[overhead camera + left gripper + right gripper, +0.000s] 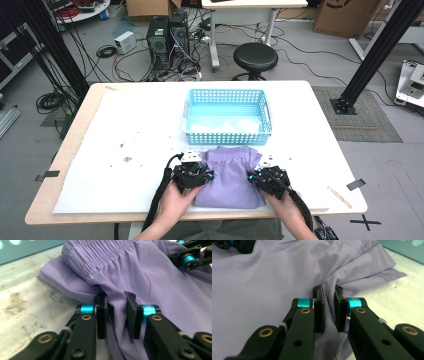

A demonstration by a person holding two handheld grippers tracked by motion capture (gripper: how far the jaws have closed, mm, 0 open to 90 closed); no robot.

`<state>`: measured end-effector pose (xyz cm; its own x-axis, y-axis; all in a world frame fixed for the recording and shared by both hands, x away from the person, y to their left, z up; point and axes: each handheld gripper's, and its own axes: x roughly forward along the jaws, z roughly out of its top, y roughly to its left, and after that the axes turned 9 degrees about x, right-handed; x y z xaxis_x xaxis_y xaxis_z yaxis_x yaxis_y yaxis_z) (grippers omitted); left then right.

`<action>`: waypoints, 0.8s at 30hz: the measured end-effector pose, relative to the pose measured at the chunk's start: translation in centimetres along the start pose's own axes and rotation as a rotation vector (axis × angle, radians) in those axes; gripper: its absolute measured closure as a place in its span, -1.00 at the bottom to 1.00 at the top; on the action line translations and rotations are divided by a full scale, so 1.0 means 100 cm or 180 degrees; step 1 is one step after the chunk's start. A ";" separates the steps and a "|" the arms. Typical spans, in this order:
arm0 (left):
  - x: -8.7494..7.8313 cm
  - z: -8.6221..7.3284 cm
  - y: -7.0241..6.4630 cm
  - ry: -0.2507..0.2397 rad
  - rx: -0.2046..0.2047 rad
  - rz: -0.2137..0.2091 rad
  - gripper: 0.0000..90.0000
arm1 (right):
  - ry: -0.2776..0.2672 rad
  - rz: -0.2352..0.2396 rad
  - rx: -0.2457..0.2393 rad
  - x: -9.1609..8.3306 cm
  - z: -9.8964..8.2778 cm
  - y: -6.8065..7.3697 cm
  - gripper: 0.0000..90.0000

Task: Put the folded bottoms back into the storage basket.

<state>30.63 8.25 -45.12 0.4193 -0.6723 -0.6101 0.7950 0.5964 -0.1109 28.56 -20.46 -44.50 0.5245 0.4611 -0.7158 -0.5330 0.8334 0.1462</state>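
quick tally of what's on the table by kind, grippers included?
Purple garment: 1
Blue basket: 1
Left gripper and right gripper, each pinching a fold of the garment: 2
Total: 4

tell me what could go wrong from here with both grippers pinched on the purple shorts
Each gripper, left gripper and right gripper, pinches just a small fold of the purple shorts, so the thin fabric may slip out on lifting. The blue basket stands right beyond; trailing cloth could snag its rim.
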 end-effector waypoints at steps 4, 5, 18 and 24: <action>-0.001 0.000 0.000 -0.0059 0.0068 -0.0026 0.82 | -0.0057 0.0007 0.0004 -0.004 -0.001 -0.003 0.91; -0.001 0.000 0.000 -0.0073 0.0059 -0.0033 0.85 | -0.0078 0.0010 0.0015 -0.006 -0.001 -0.004 0.91; -0.006 0.001 0.000 -0.0211 0.0086 -0.0213 0.87 | -0.0269 0.0078 0.0080 -0.016 -0.001 -0.009 0.91; -0.013 0.005 -0.004 -0.0327 0.0106 -0.0256 0.87 | -0.0350 0.0153 0.0071 -0.024 -0.001 -0.009 0.91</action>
<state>29.98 8.68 -43.94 0.3951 -0.7597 -0.5164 0.8412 0.5252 -0.1291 27.74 -22.32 -43.00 0.5690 0.5302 -0.6286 -0.5449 0.8156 0.1947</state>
